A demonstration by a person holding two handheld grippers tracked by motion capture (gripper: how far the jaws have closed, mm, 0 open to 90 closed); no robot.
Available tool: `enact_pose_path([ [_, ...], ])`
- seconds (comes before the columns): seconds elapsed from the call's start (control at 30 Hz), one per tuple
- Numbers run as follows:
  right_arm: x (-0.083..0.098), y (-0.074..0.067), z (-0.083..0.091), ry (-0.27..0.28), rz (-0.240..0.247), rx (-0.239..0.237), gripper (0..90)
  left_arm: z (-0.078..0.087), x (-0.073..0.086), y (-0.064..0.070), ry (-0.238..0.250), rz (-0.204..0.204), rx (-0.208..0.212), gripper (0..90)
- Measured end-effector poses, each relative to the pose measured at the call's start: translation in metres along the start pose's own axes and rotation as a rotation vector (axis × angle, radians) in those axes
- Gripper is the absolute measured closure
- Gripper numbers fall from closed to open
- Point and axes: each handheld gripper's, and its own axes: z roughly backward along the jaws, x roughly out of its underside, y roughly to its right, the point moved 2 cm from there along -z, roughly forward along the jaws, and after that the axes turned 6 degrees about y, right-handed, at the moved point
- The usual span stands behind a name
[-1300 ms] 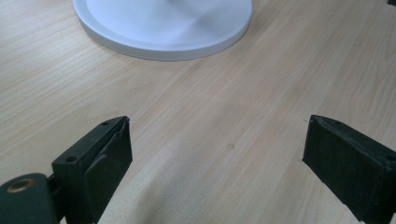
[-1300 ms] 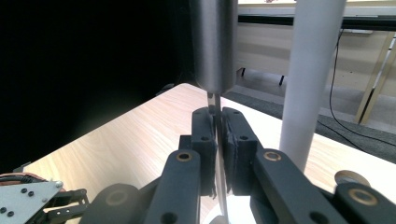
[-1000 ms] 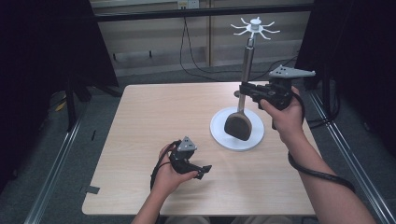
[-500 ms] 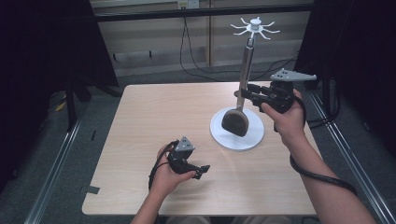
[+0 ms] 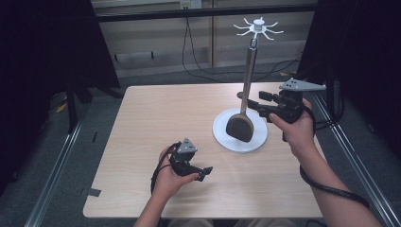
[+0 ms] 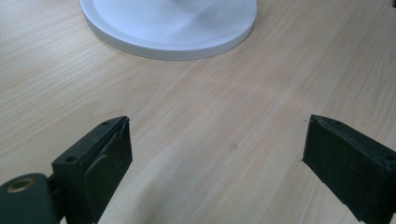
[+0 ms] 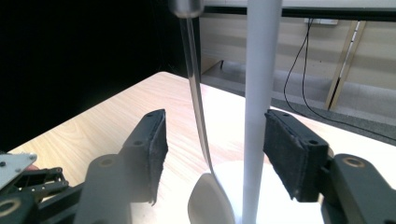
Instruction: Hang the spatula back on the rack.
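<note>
A dark spatula (image 5: 240, 124) hangs head-down against the white stand's pole (image 5: 248, 71), its blade over the round white base (image 5: 222, 135) at the table's (image 5: 151, 123) three o'clock side. The right gripper (image 5: 253, 103), held level at the pole's three o'clock by a raised hand (image 5: 295, 130), has its jaws parted around pole and handle. The left gripper (image 5: 208, 172), at seven o'clock, rests low with jaws wide apart.

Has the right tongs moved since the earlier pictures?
Yes. The right tongs moved toward the table's far edge and slightly right, judged against the white base.
</note>
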Motion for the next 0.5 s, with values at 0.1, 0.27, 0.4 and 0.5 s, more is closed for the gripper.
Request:
enact_pose_path([
  [0.1, 0.003, 0.001, 0.002, -0.002, 0.002, 0.001, 36.7, -0.001, 0.000, 0.000, -0.005, -0.003, -0.003, 8.0],
  [0.27, 0.009, 0.003, 0.007, -0.009, 0.000, -0.002, 32.6, -0.002, 0.001, 0.000, -0.012, -0.001, -0.001, 8.0],
  [0.4, 0.017, 0.002, 0.009, -0.018, 0.007, -0.008, 24.7, -0.001, 0.001, 0.000, -0.010, 0.002, 0.000, 8.0],
  [0.5, 0.022, 0.000, 0.009, -0.032, 0.023, -0.011, 20.6, -0.002, 0.001, -0.001, 0.000, 0.004, 0.004, 8.0],
])
